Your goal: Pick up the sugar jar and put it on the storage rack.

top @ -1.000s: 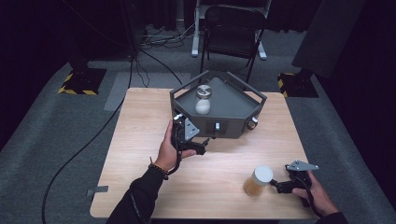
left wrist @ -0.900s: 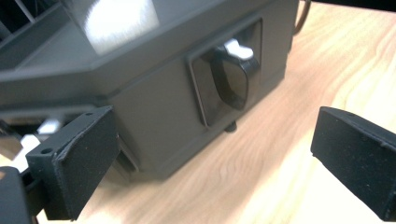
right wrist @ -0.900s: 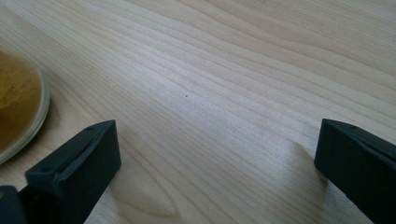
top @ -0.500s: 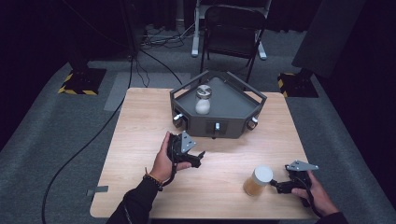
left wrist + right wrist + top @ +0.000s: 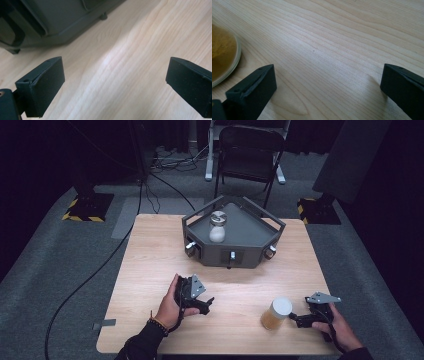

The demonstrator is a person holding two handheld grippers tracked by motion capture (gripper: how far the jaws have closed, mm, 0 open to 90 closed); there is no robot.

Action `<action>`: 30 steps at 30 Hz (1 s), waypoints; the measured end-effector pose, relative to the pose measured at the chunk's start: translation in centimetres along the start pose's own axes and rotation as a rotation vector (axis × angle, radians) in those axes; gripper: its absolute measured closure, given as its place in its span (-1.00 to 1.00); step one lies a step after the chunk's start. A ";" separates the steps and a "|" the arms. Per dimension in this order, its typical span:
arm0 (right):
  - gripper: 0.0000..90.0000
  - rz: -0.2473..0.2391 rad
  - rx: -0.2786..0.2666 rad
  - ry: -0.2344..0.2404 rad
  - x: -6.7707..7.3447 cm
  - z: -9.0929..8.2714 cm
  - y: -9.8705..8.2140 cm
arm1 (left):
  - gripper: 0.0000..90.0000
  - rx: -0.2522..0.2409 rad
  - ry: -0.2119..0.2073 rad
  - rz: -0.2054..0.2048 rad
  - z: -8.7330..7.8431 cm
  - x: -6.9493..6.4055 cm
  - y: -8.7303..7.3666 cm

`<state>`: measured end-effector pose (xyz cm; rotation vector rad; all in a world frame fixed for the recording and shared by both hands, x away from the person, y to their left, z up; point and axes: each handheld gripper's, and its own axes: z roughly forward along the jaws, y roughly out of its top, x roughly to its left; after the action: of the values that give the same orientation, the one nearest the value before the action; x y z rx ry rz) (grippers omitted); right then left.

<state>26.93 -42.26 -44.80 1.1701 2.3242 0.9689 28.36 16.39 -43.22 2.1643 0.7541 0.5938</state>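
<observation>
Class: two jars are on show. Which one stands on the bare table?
The jar of amber-brown powder, beside the right hand-held gripper; the white-filled jar stands on the grey device.

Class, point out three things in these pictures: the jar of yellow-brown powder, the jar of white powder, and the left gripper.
jar of yellow-brown powder (image 5: 275,314), high view, on its side wall.
jar of white powder (image 5: 217,226), high view, on its glass body.
left gripper (image 5: 113,83), left gripper view, midway between its open fingers.

Bright overhead light on the table (image 5: 150,250), dark surroundings, soft close-up blur.
</observation>
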 end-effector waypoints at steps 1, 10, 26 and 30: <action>-1.00 -0.001 0.000 0.000 0.0 0.0 0.0 | -0.97 0.005 0.001 0.003 -0.1 0.0 -0.1; -1.00 -0.004 0.000 0.002 0.0 0.0 0.0 | -0.95 0.071 0.006 0.006 0.0 0.5 -1.2; -1.00 -0.007 0.000 0.005 0.0 0.0 0.0 | -0.95 0.126 -0.007 -0.038 -0.1 1.5 -2.3; -1.00 -0.008 -0.001 0.006 0.0 0.0 -0.1 | -0.96 0.126 -0.019 -0.083 -0.2 2.1 -2.7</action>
<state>26.90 -42.33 -44.81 1.1586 2.3316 0.9720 28.87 19.35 -44.79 2.2376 0.8877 0.4931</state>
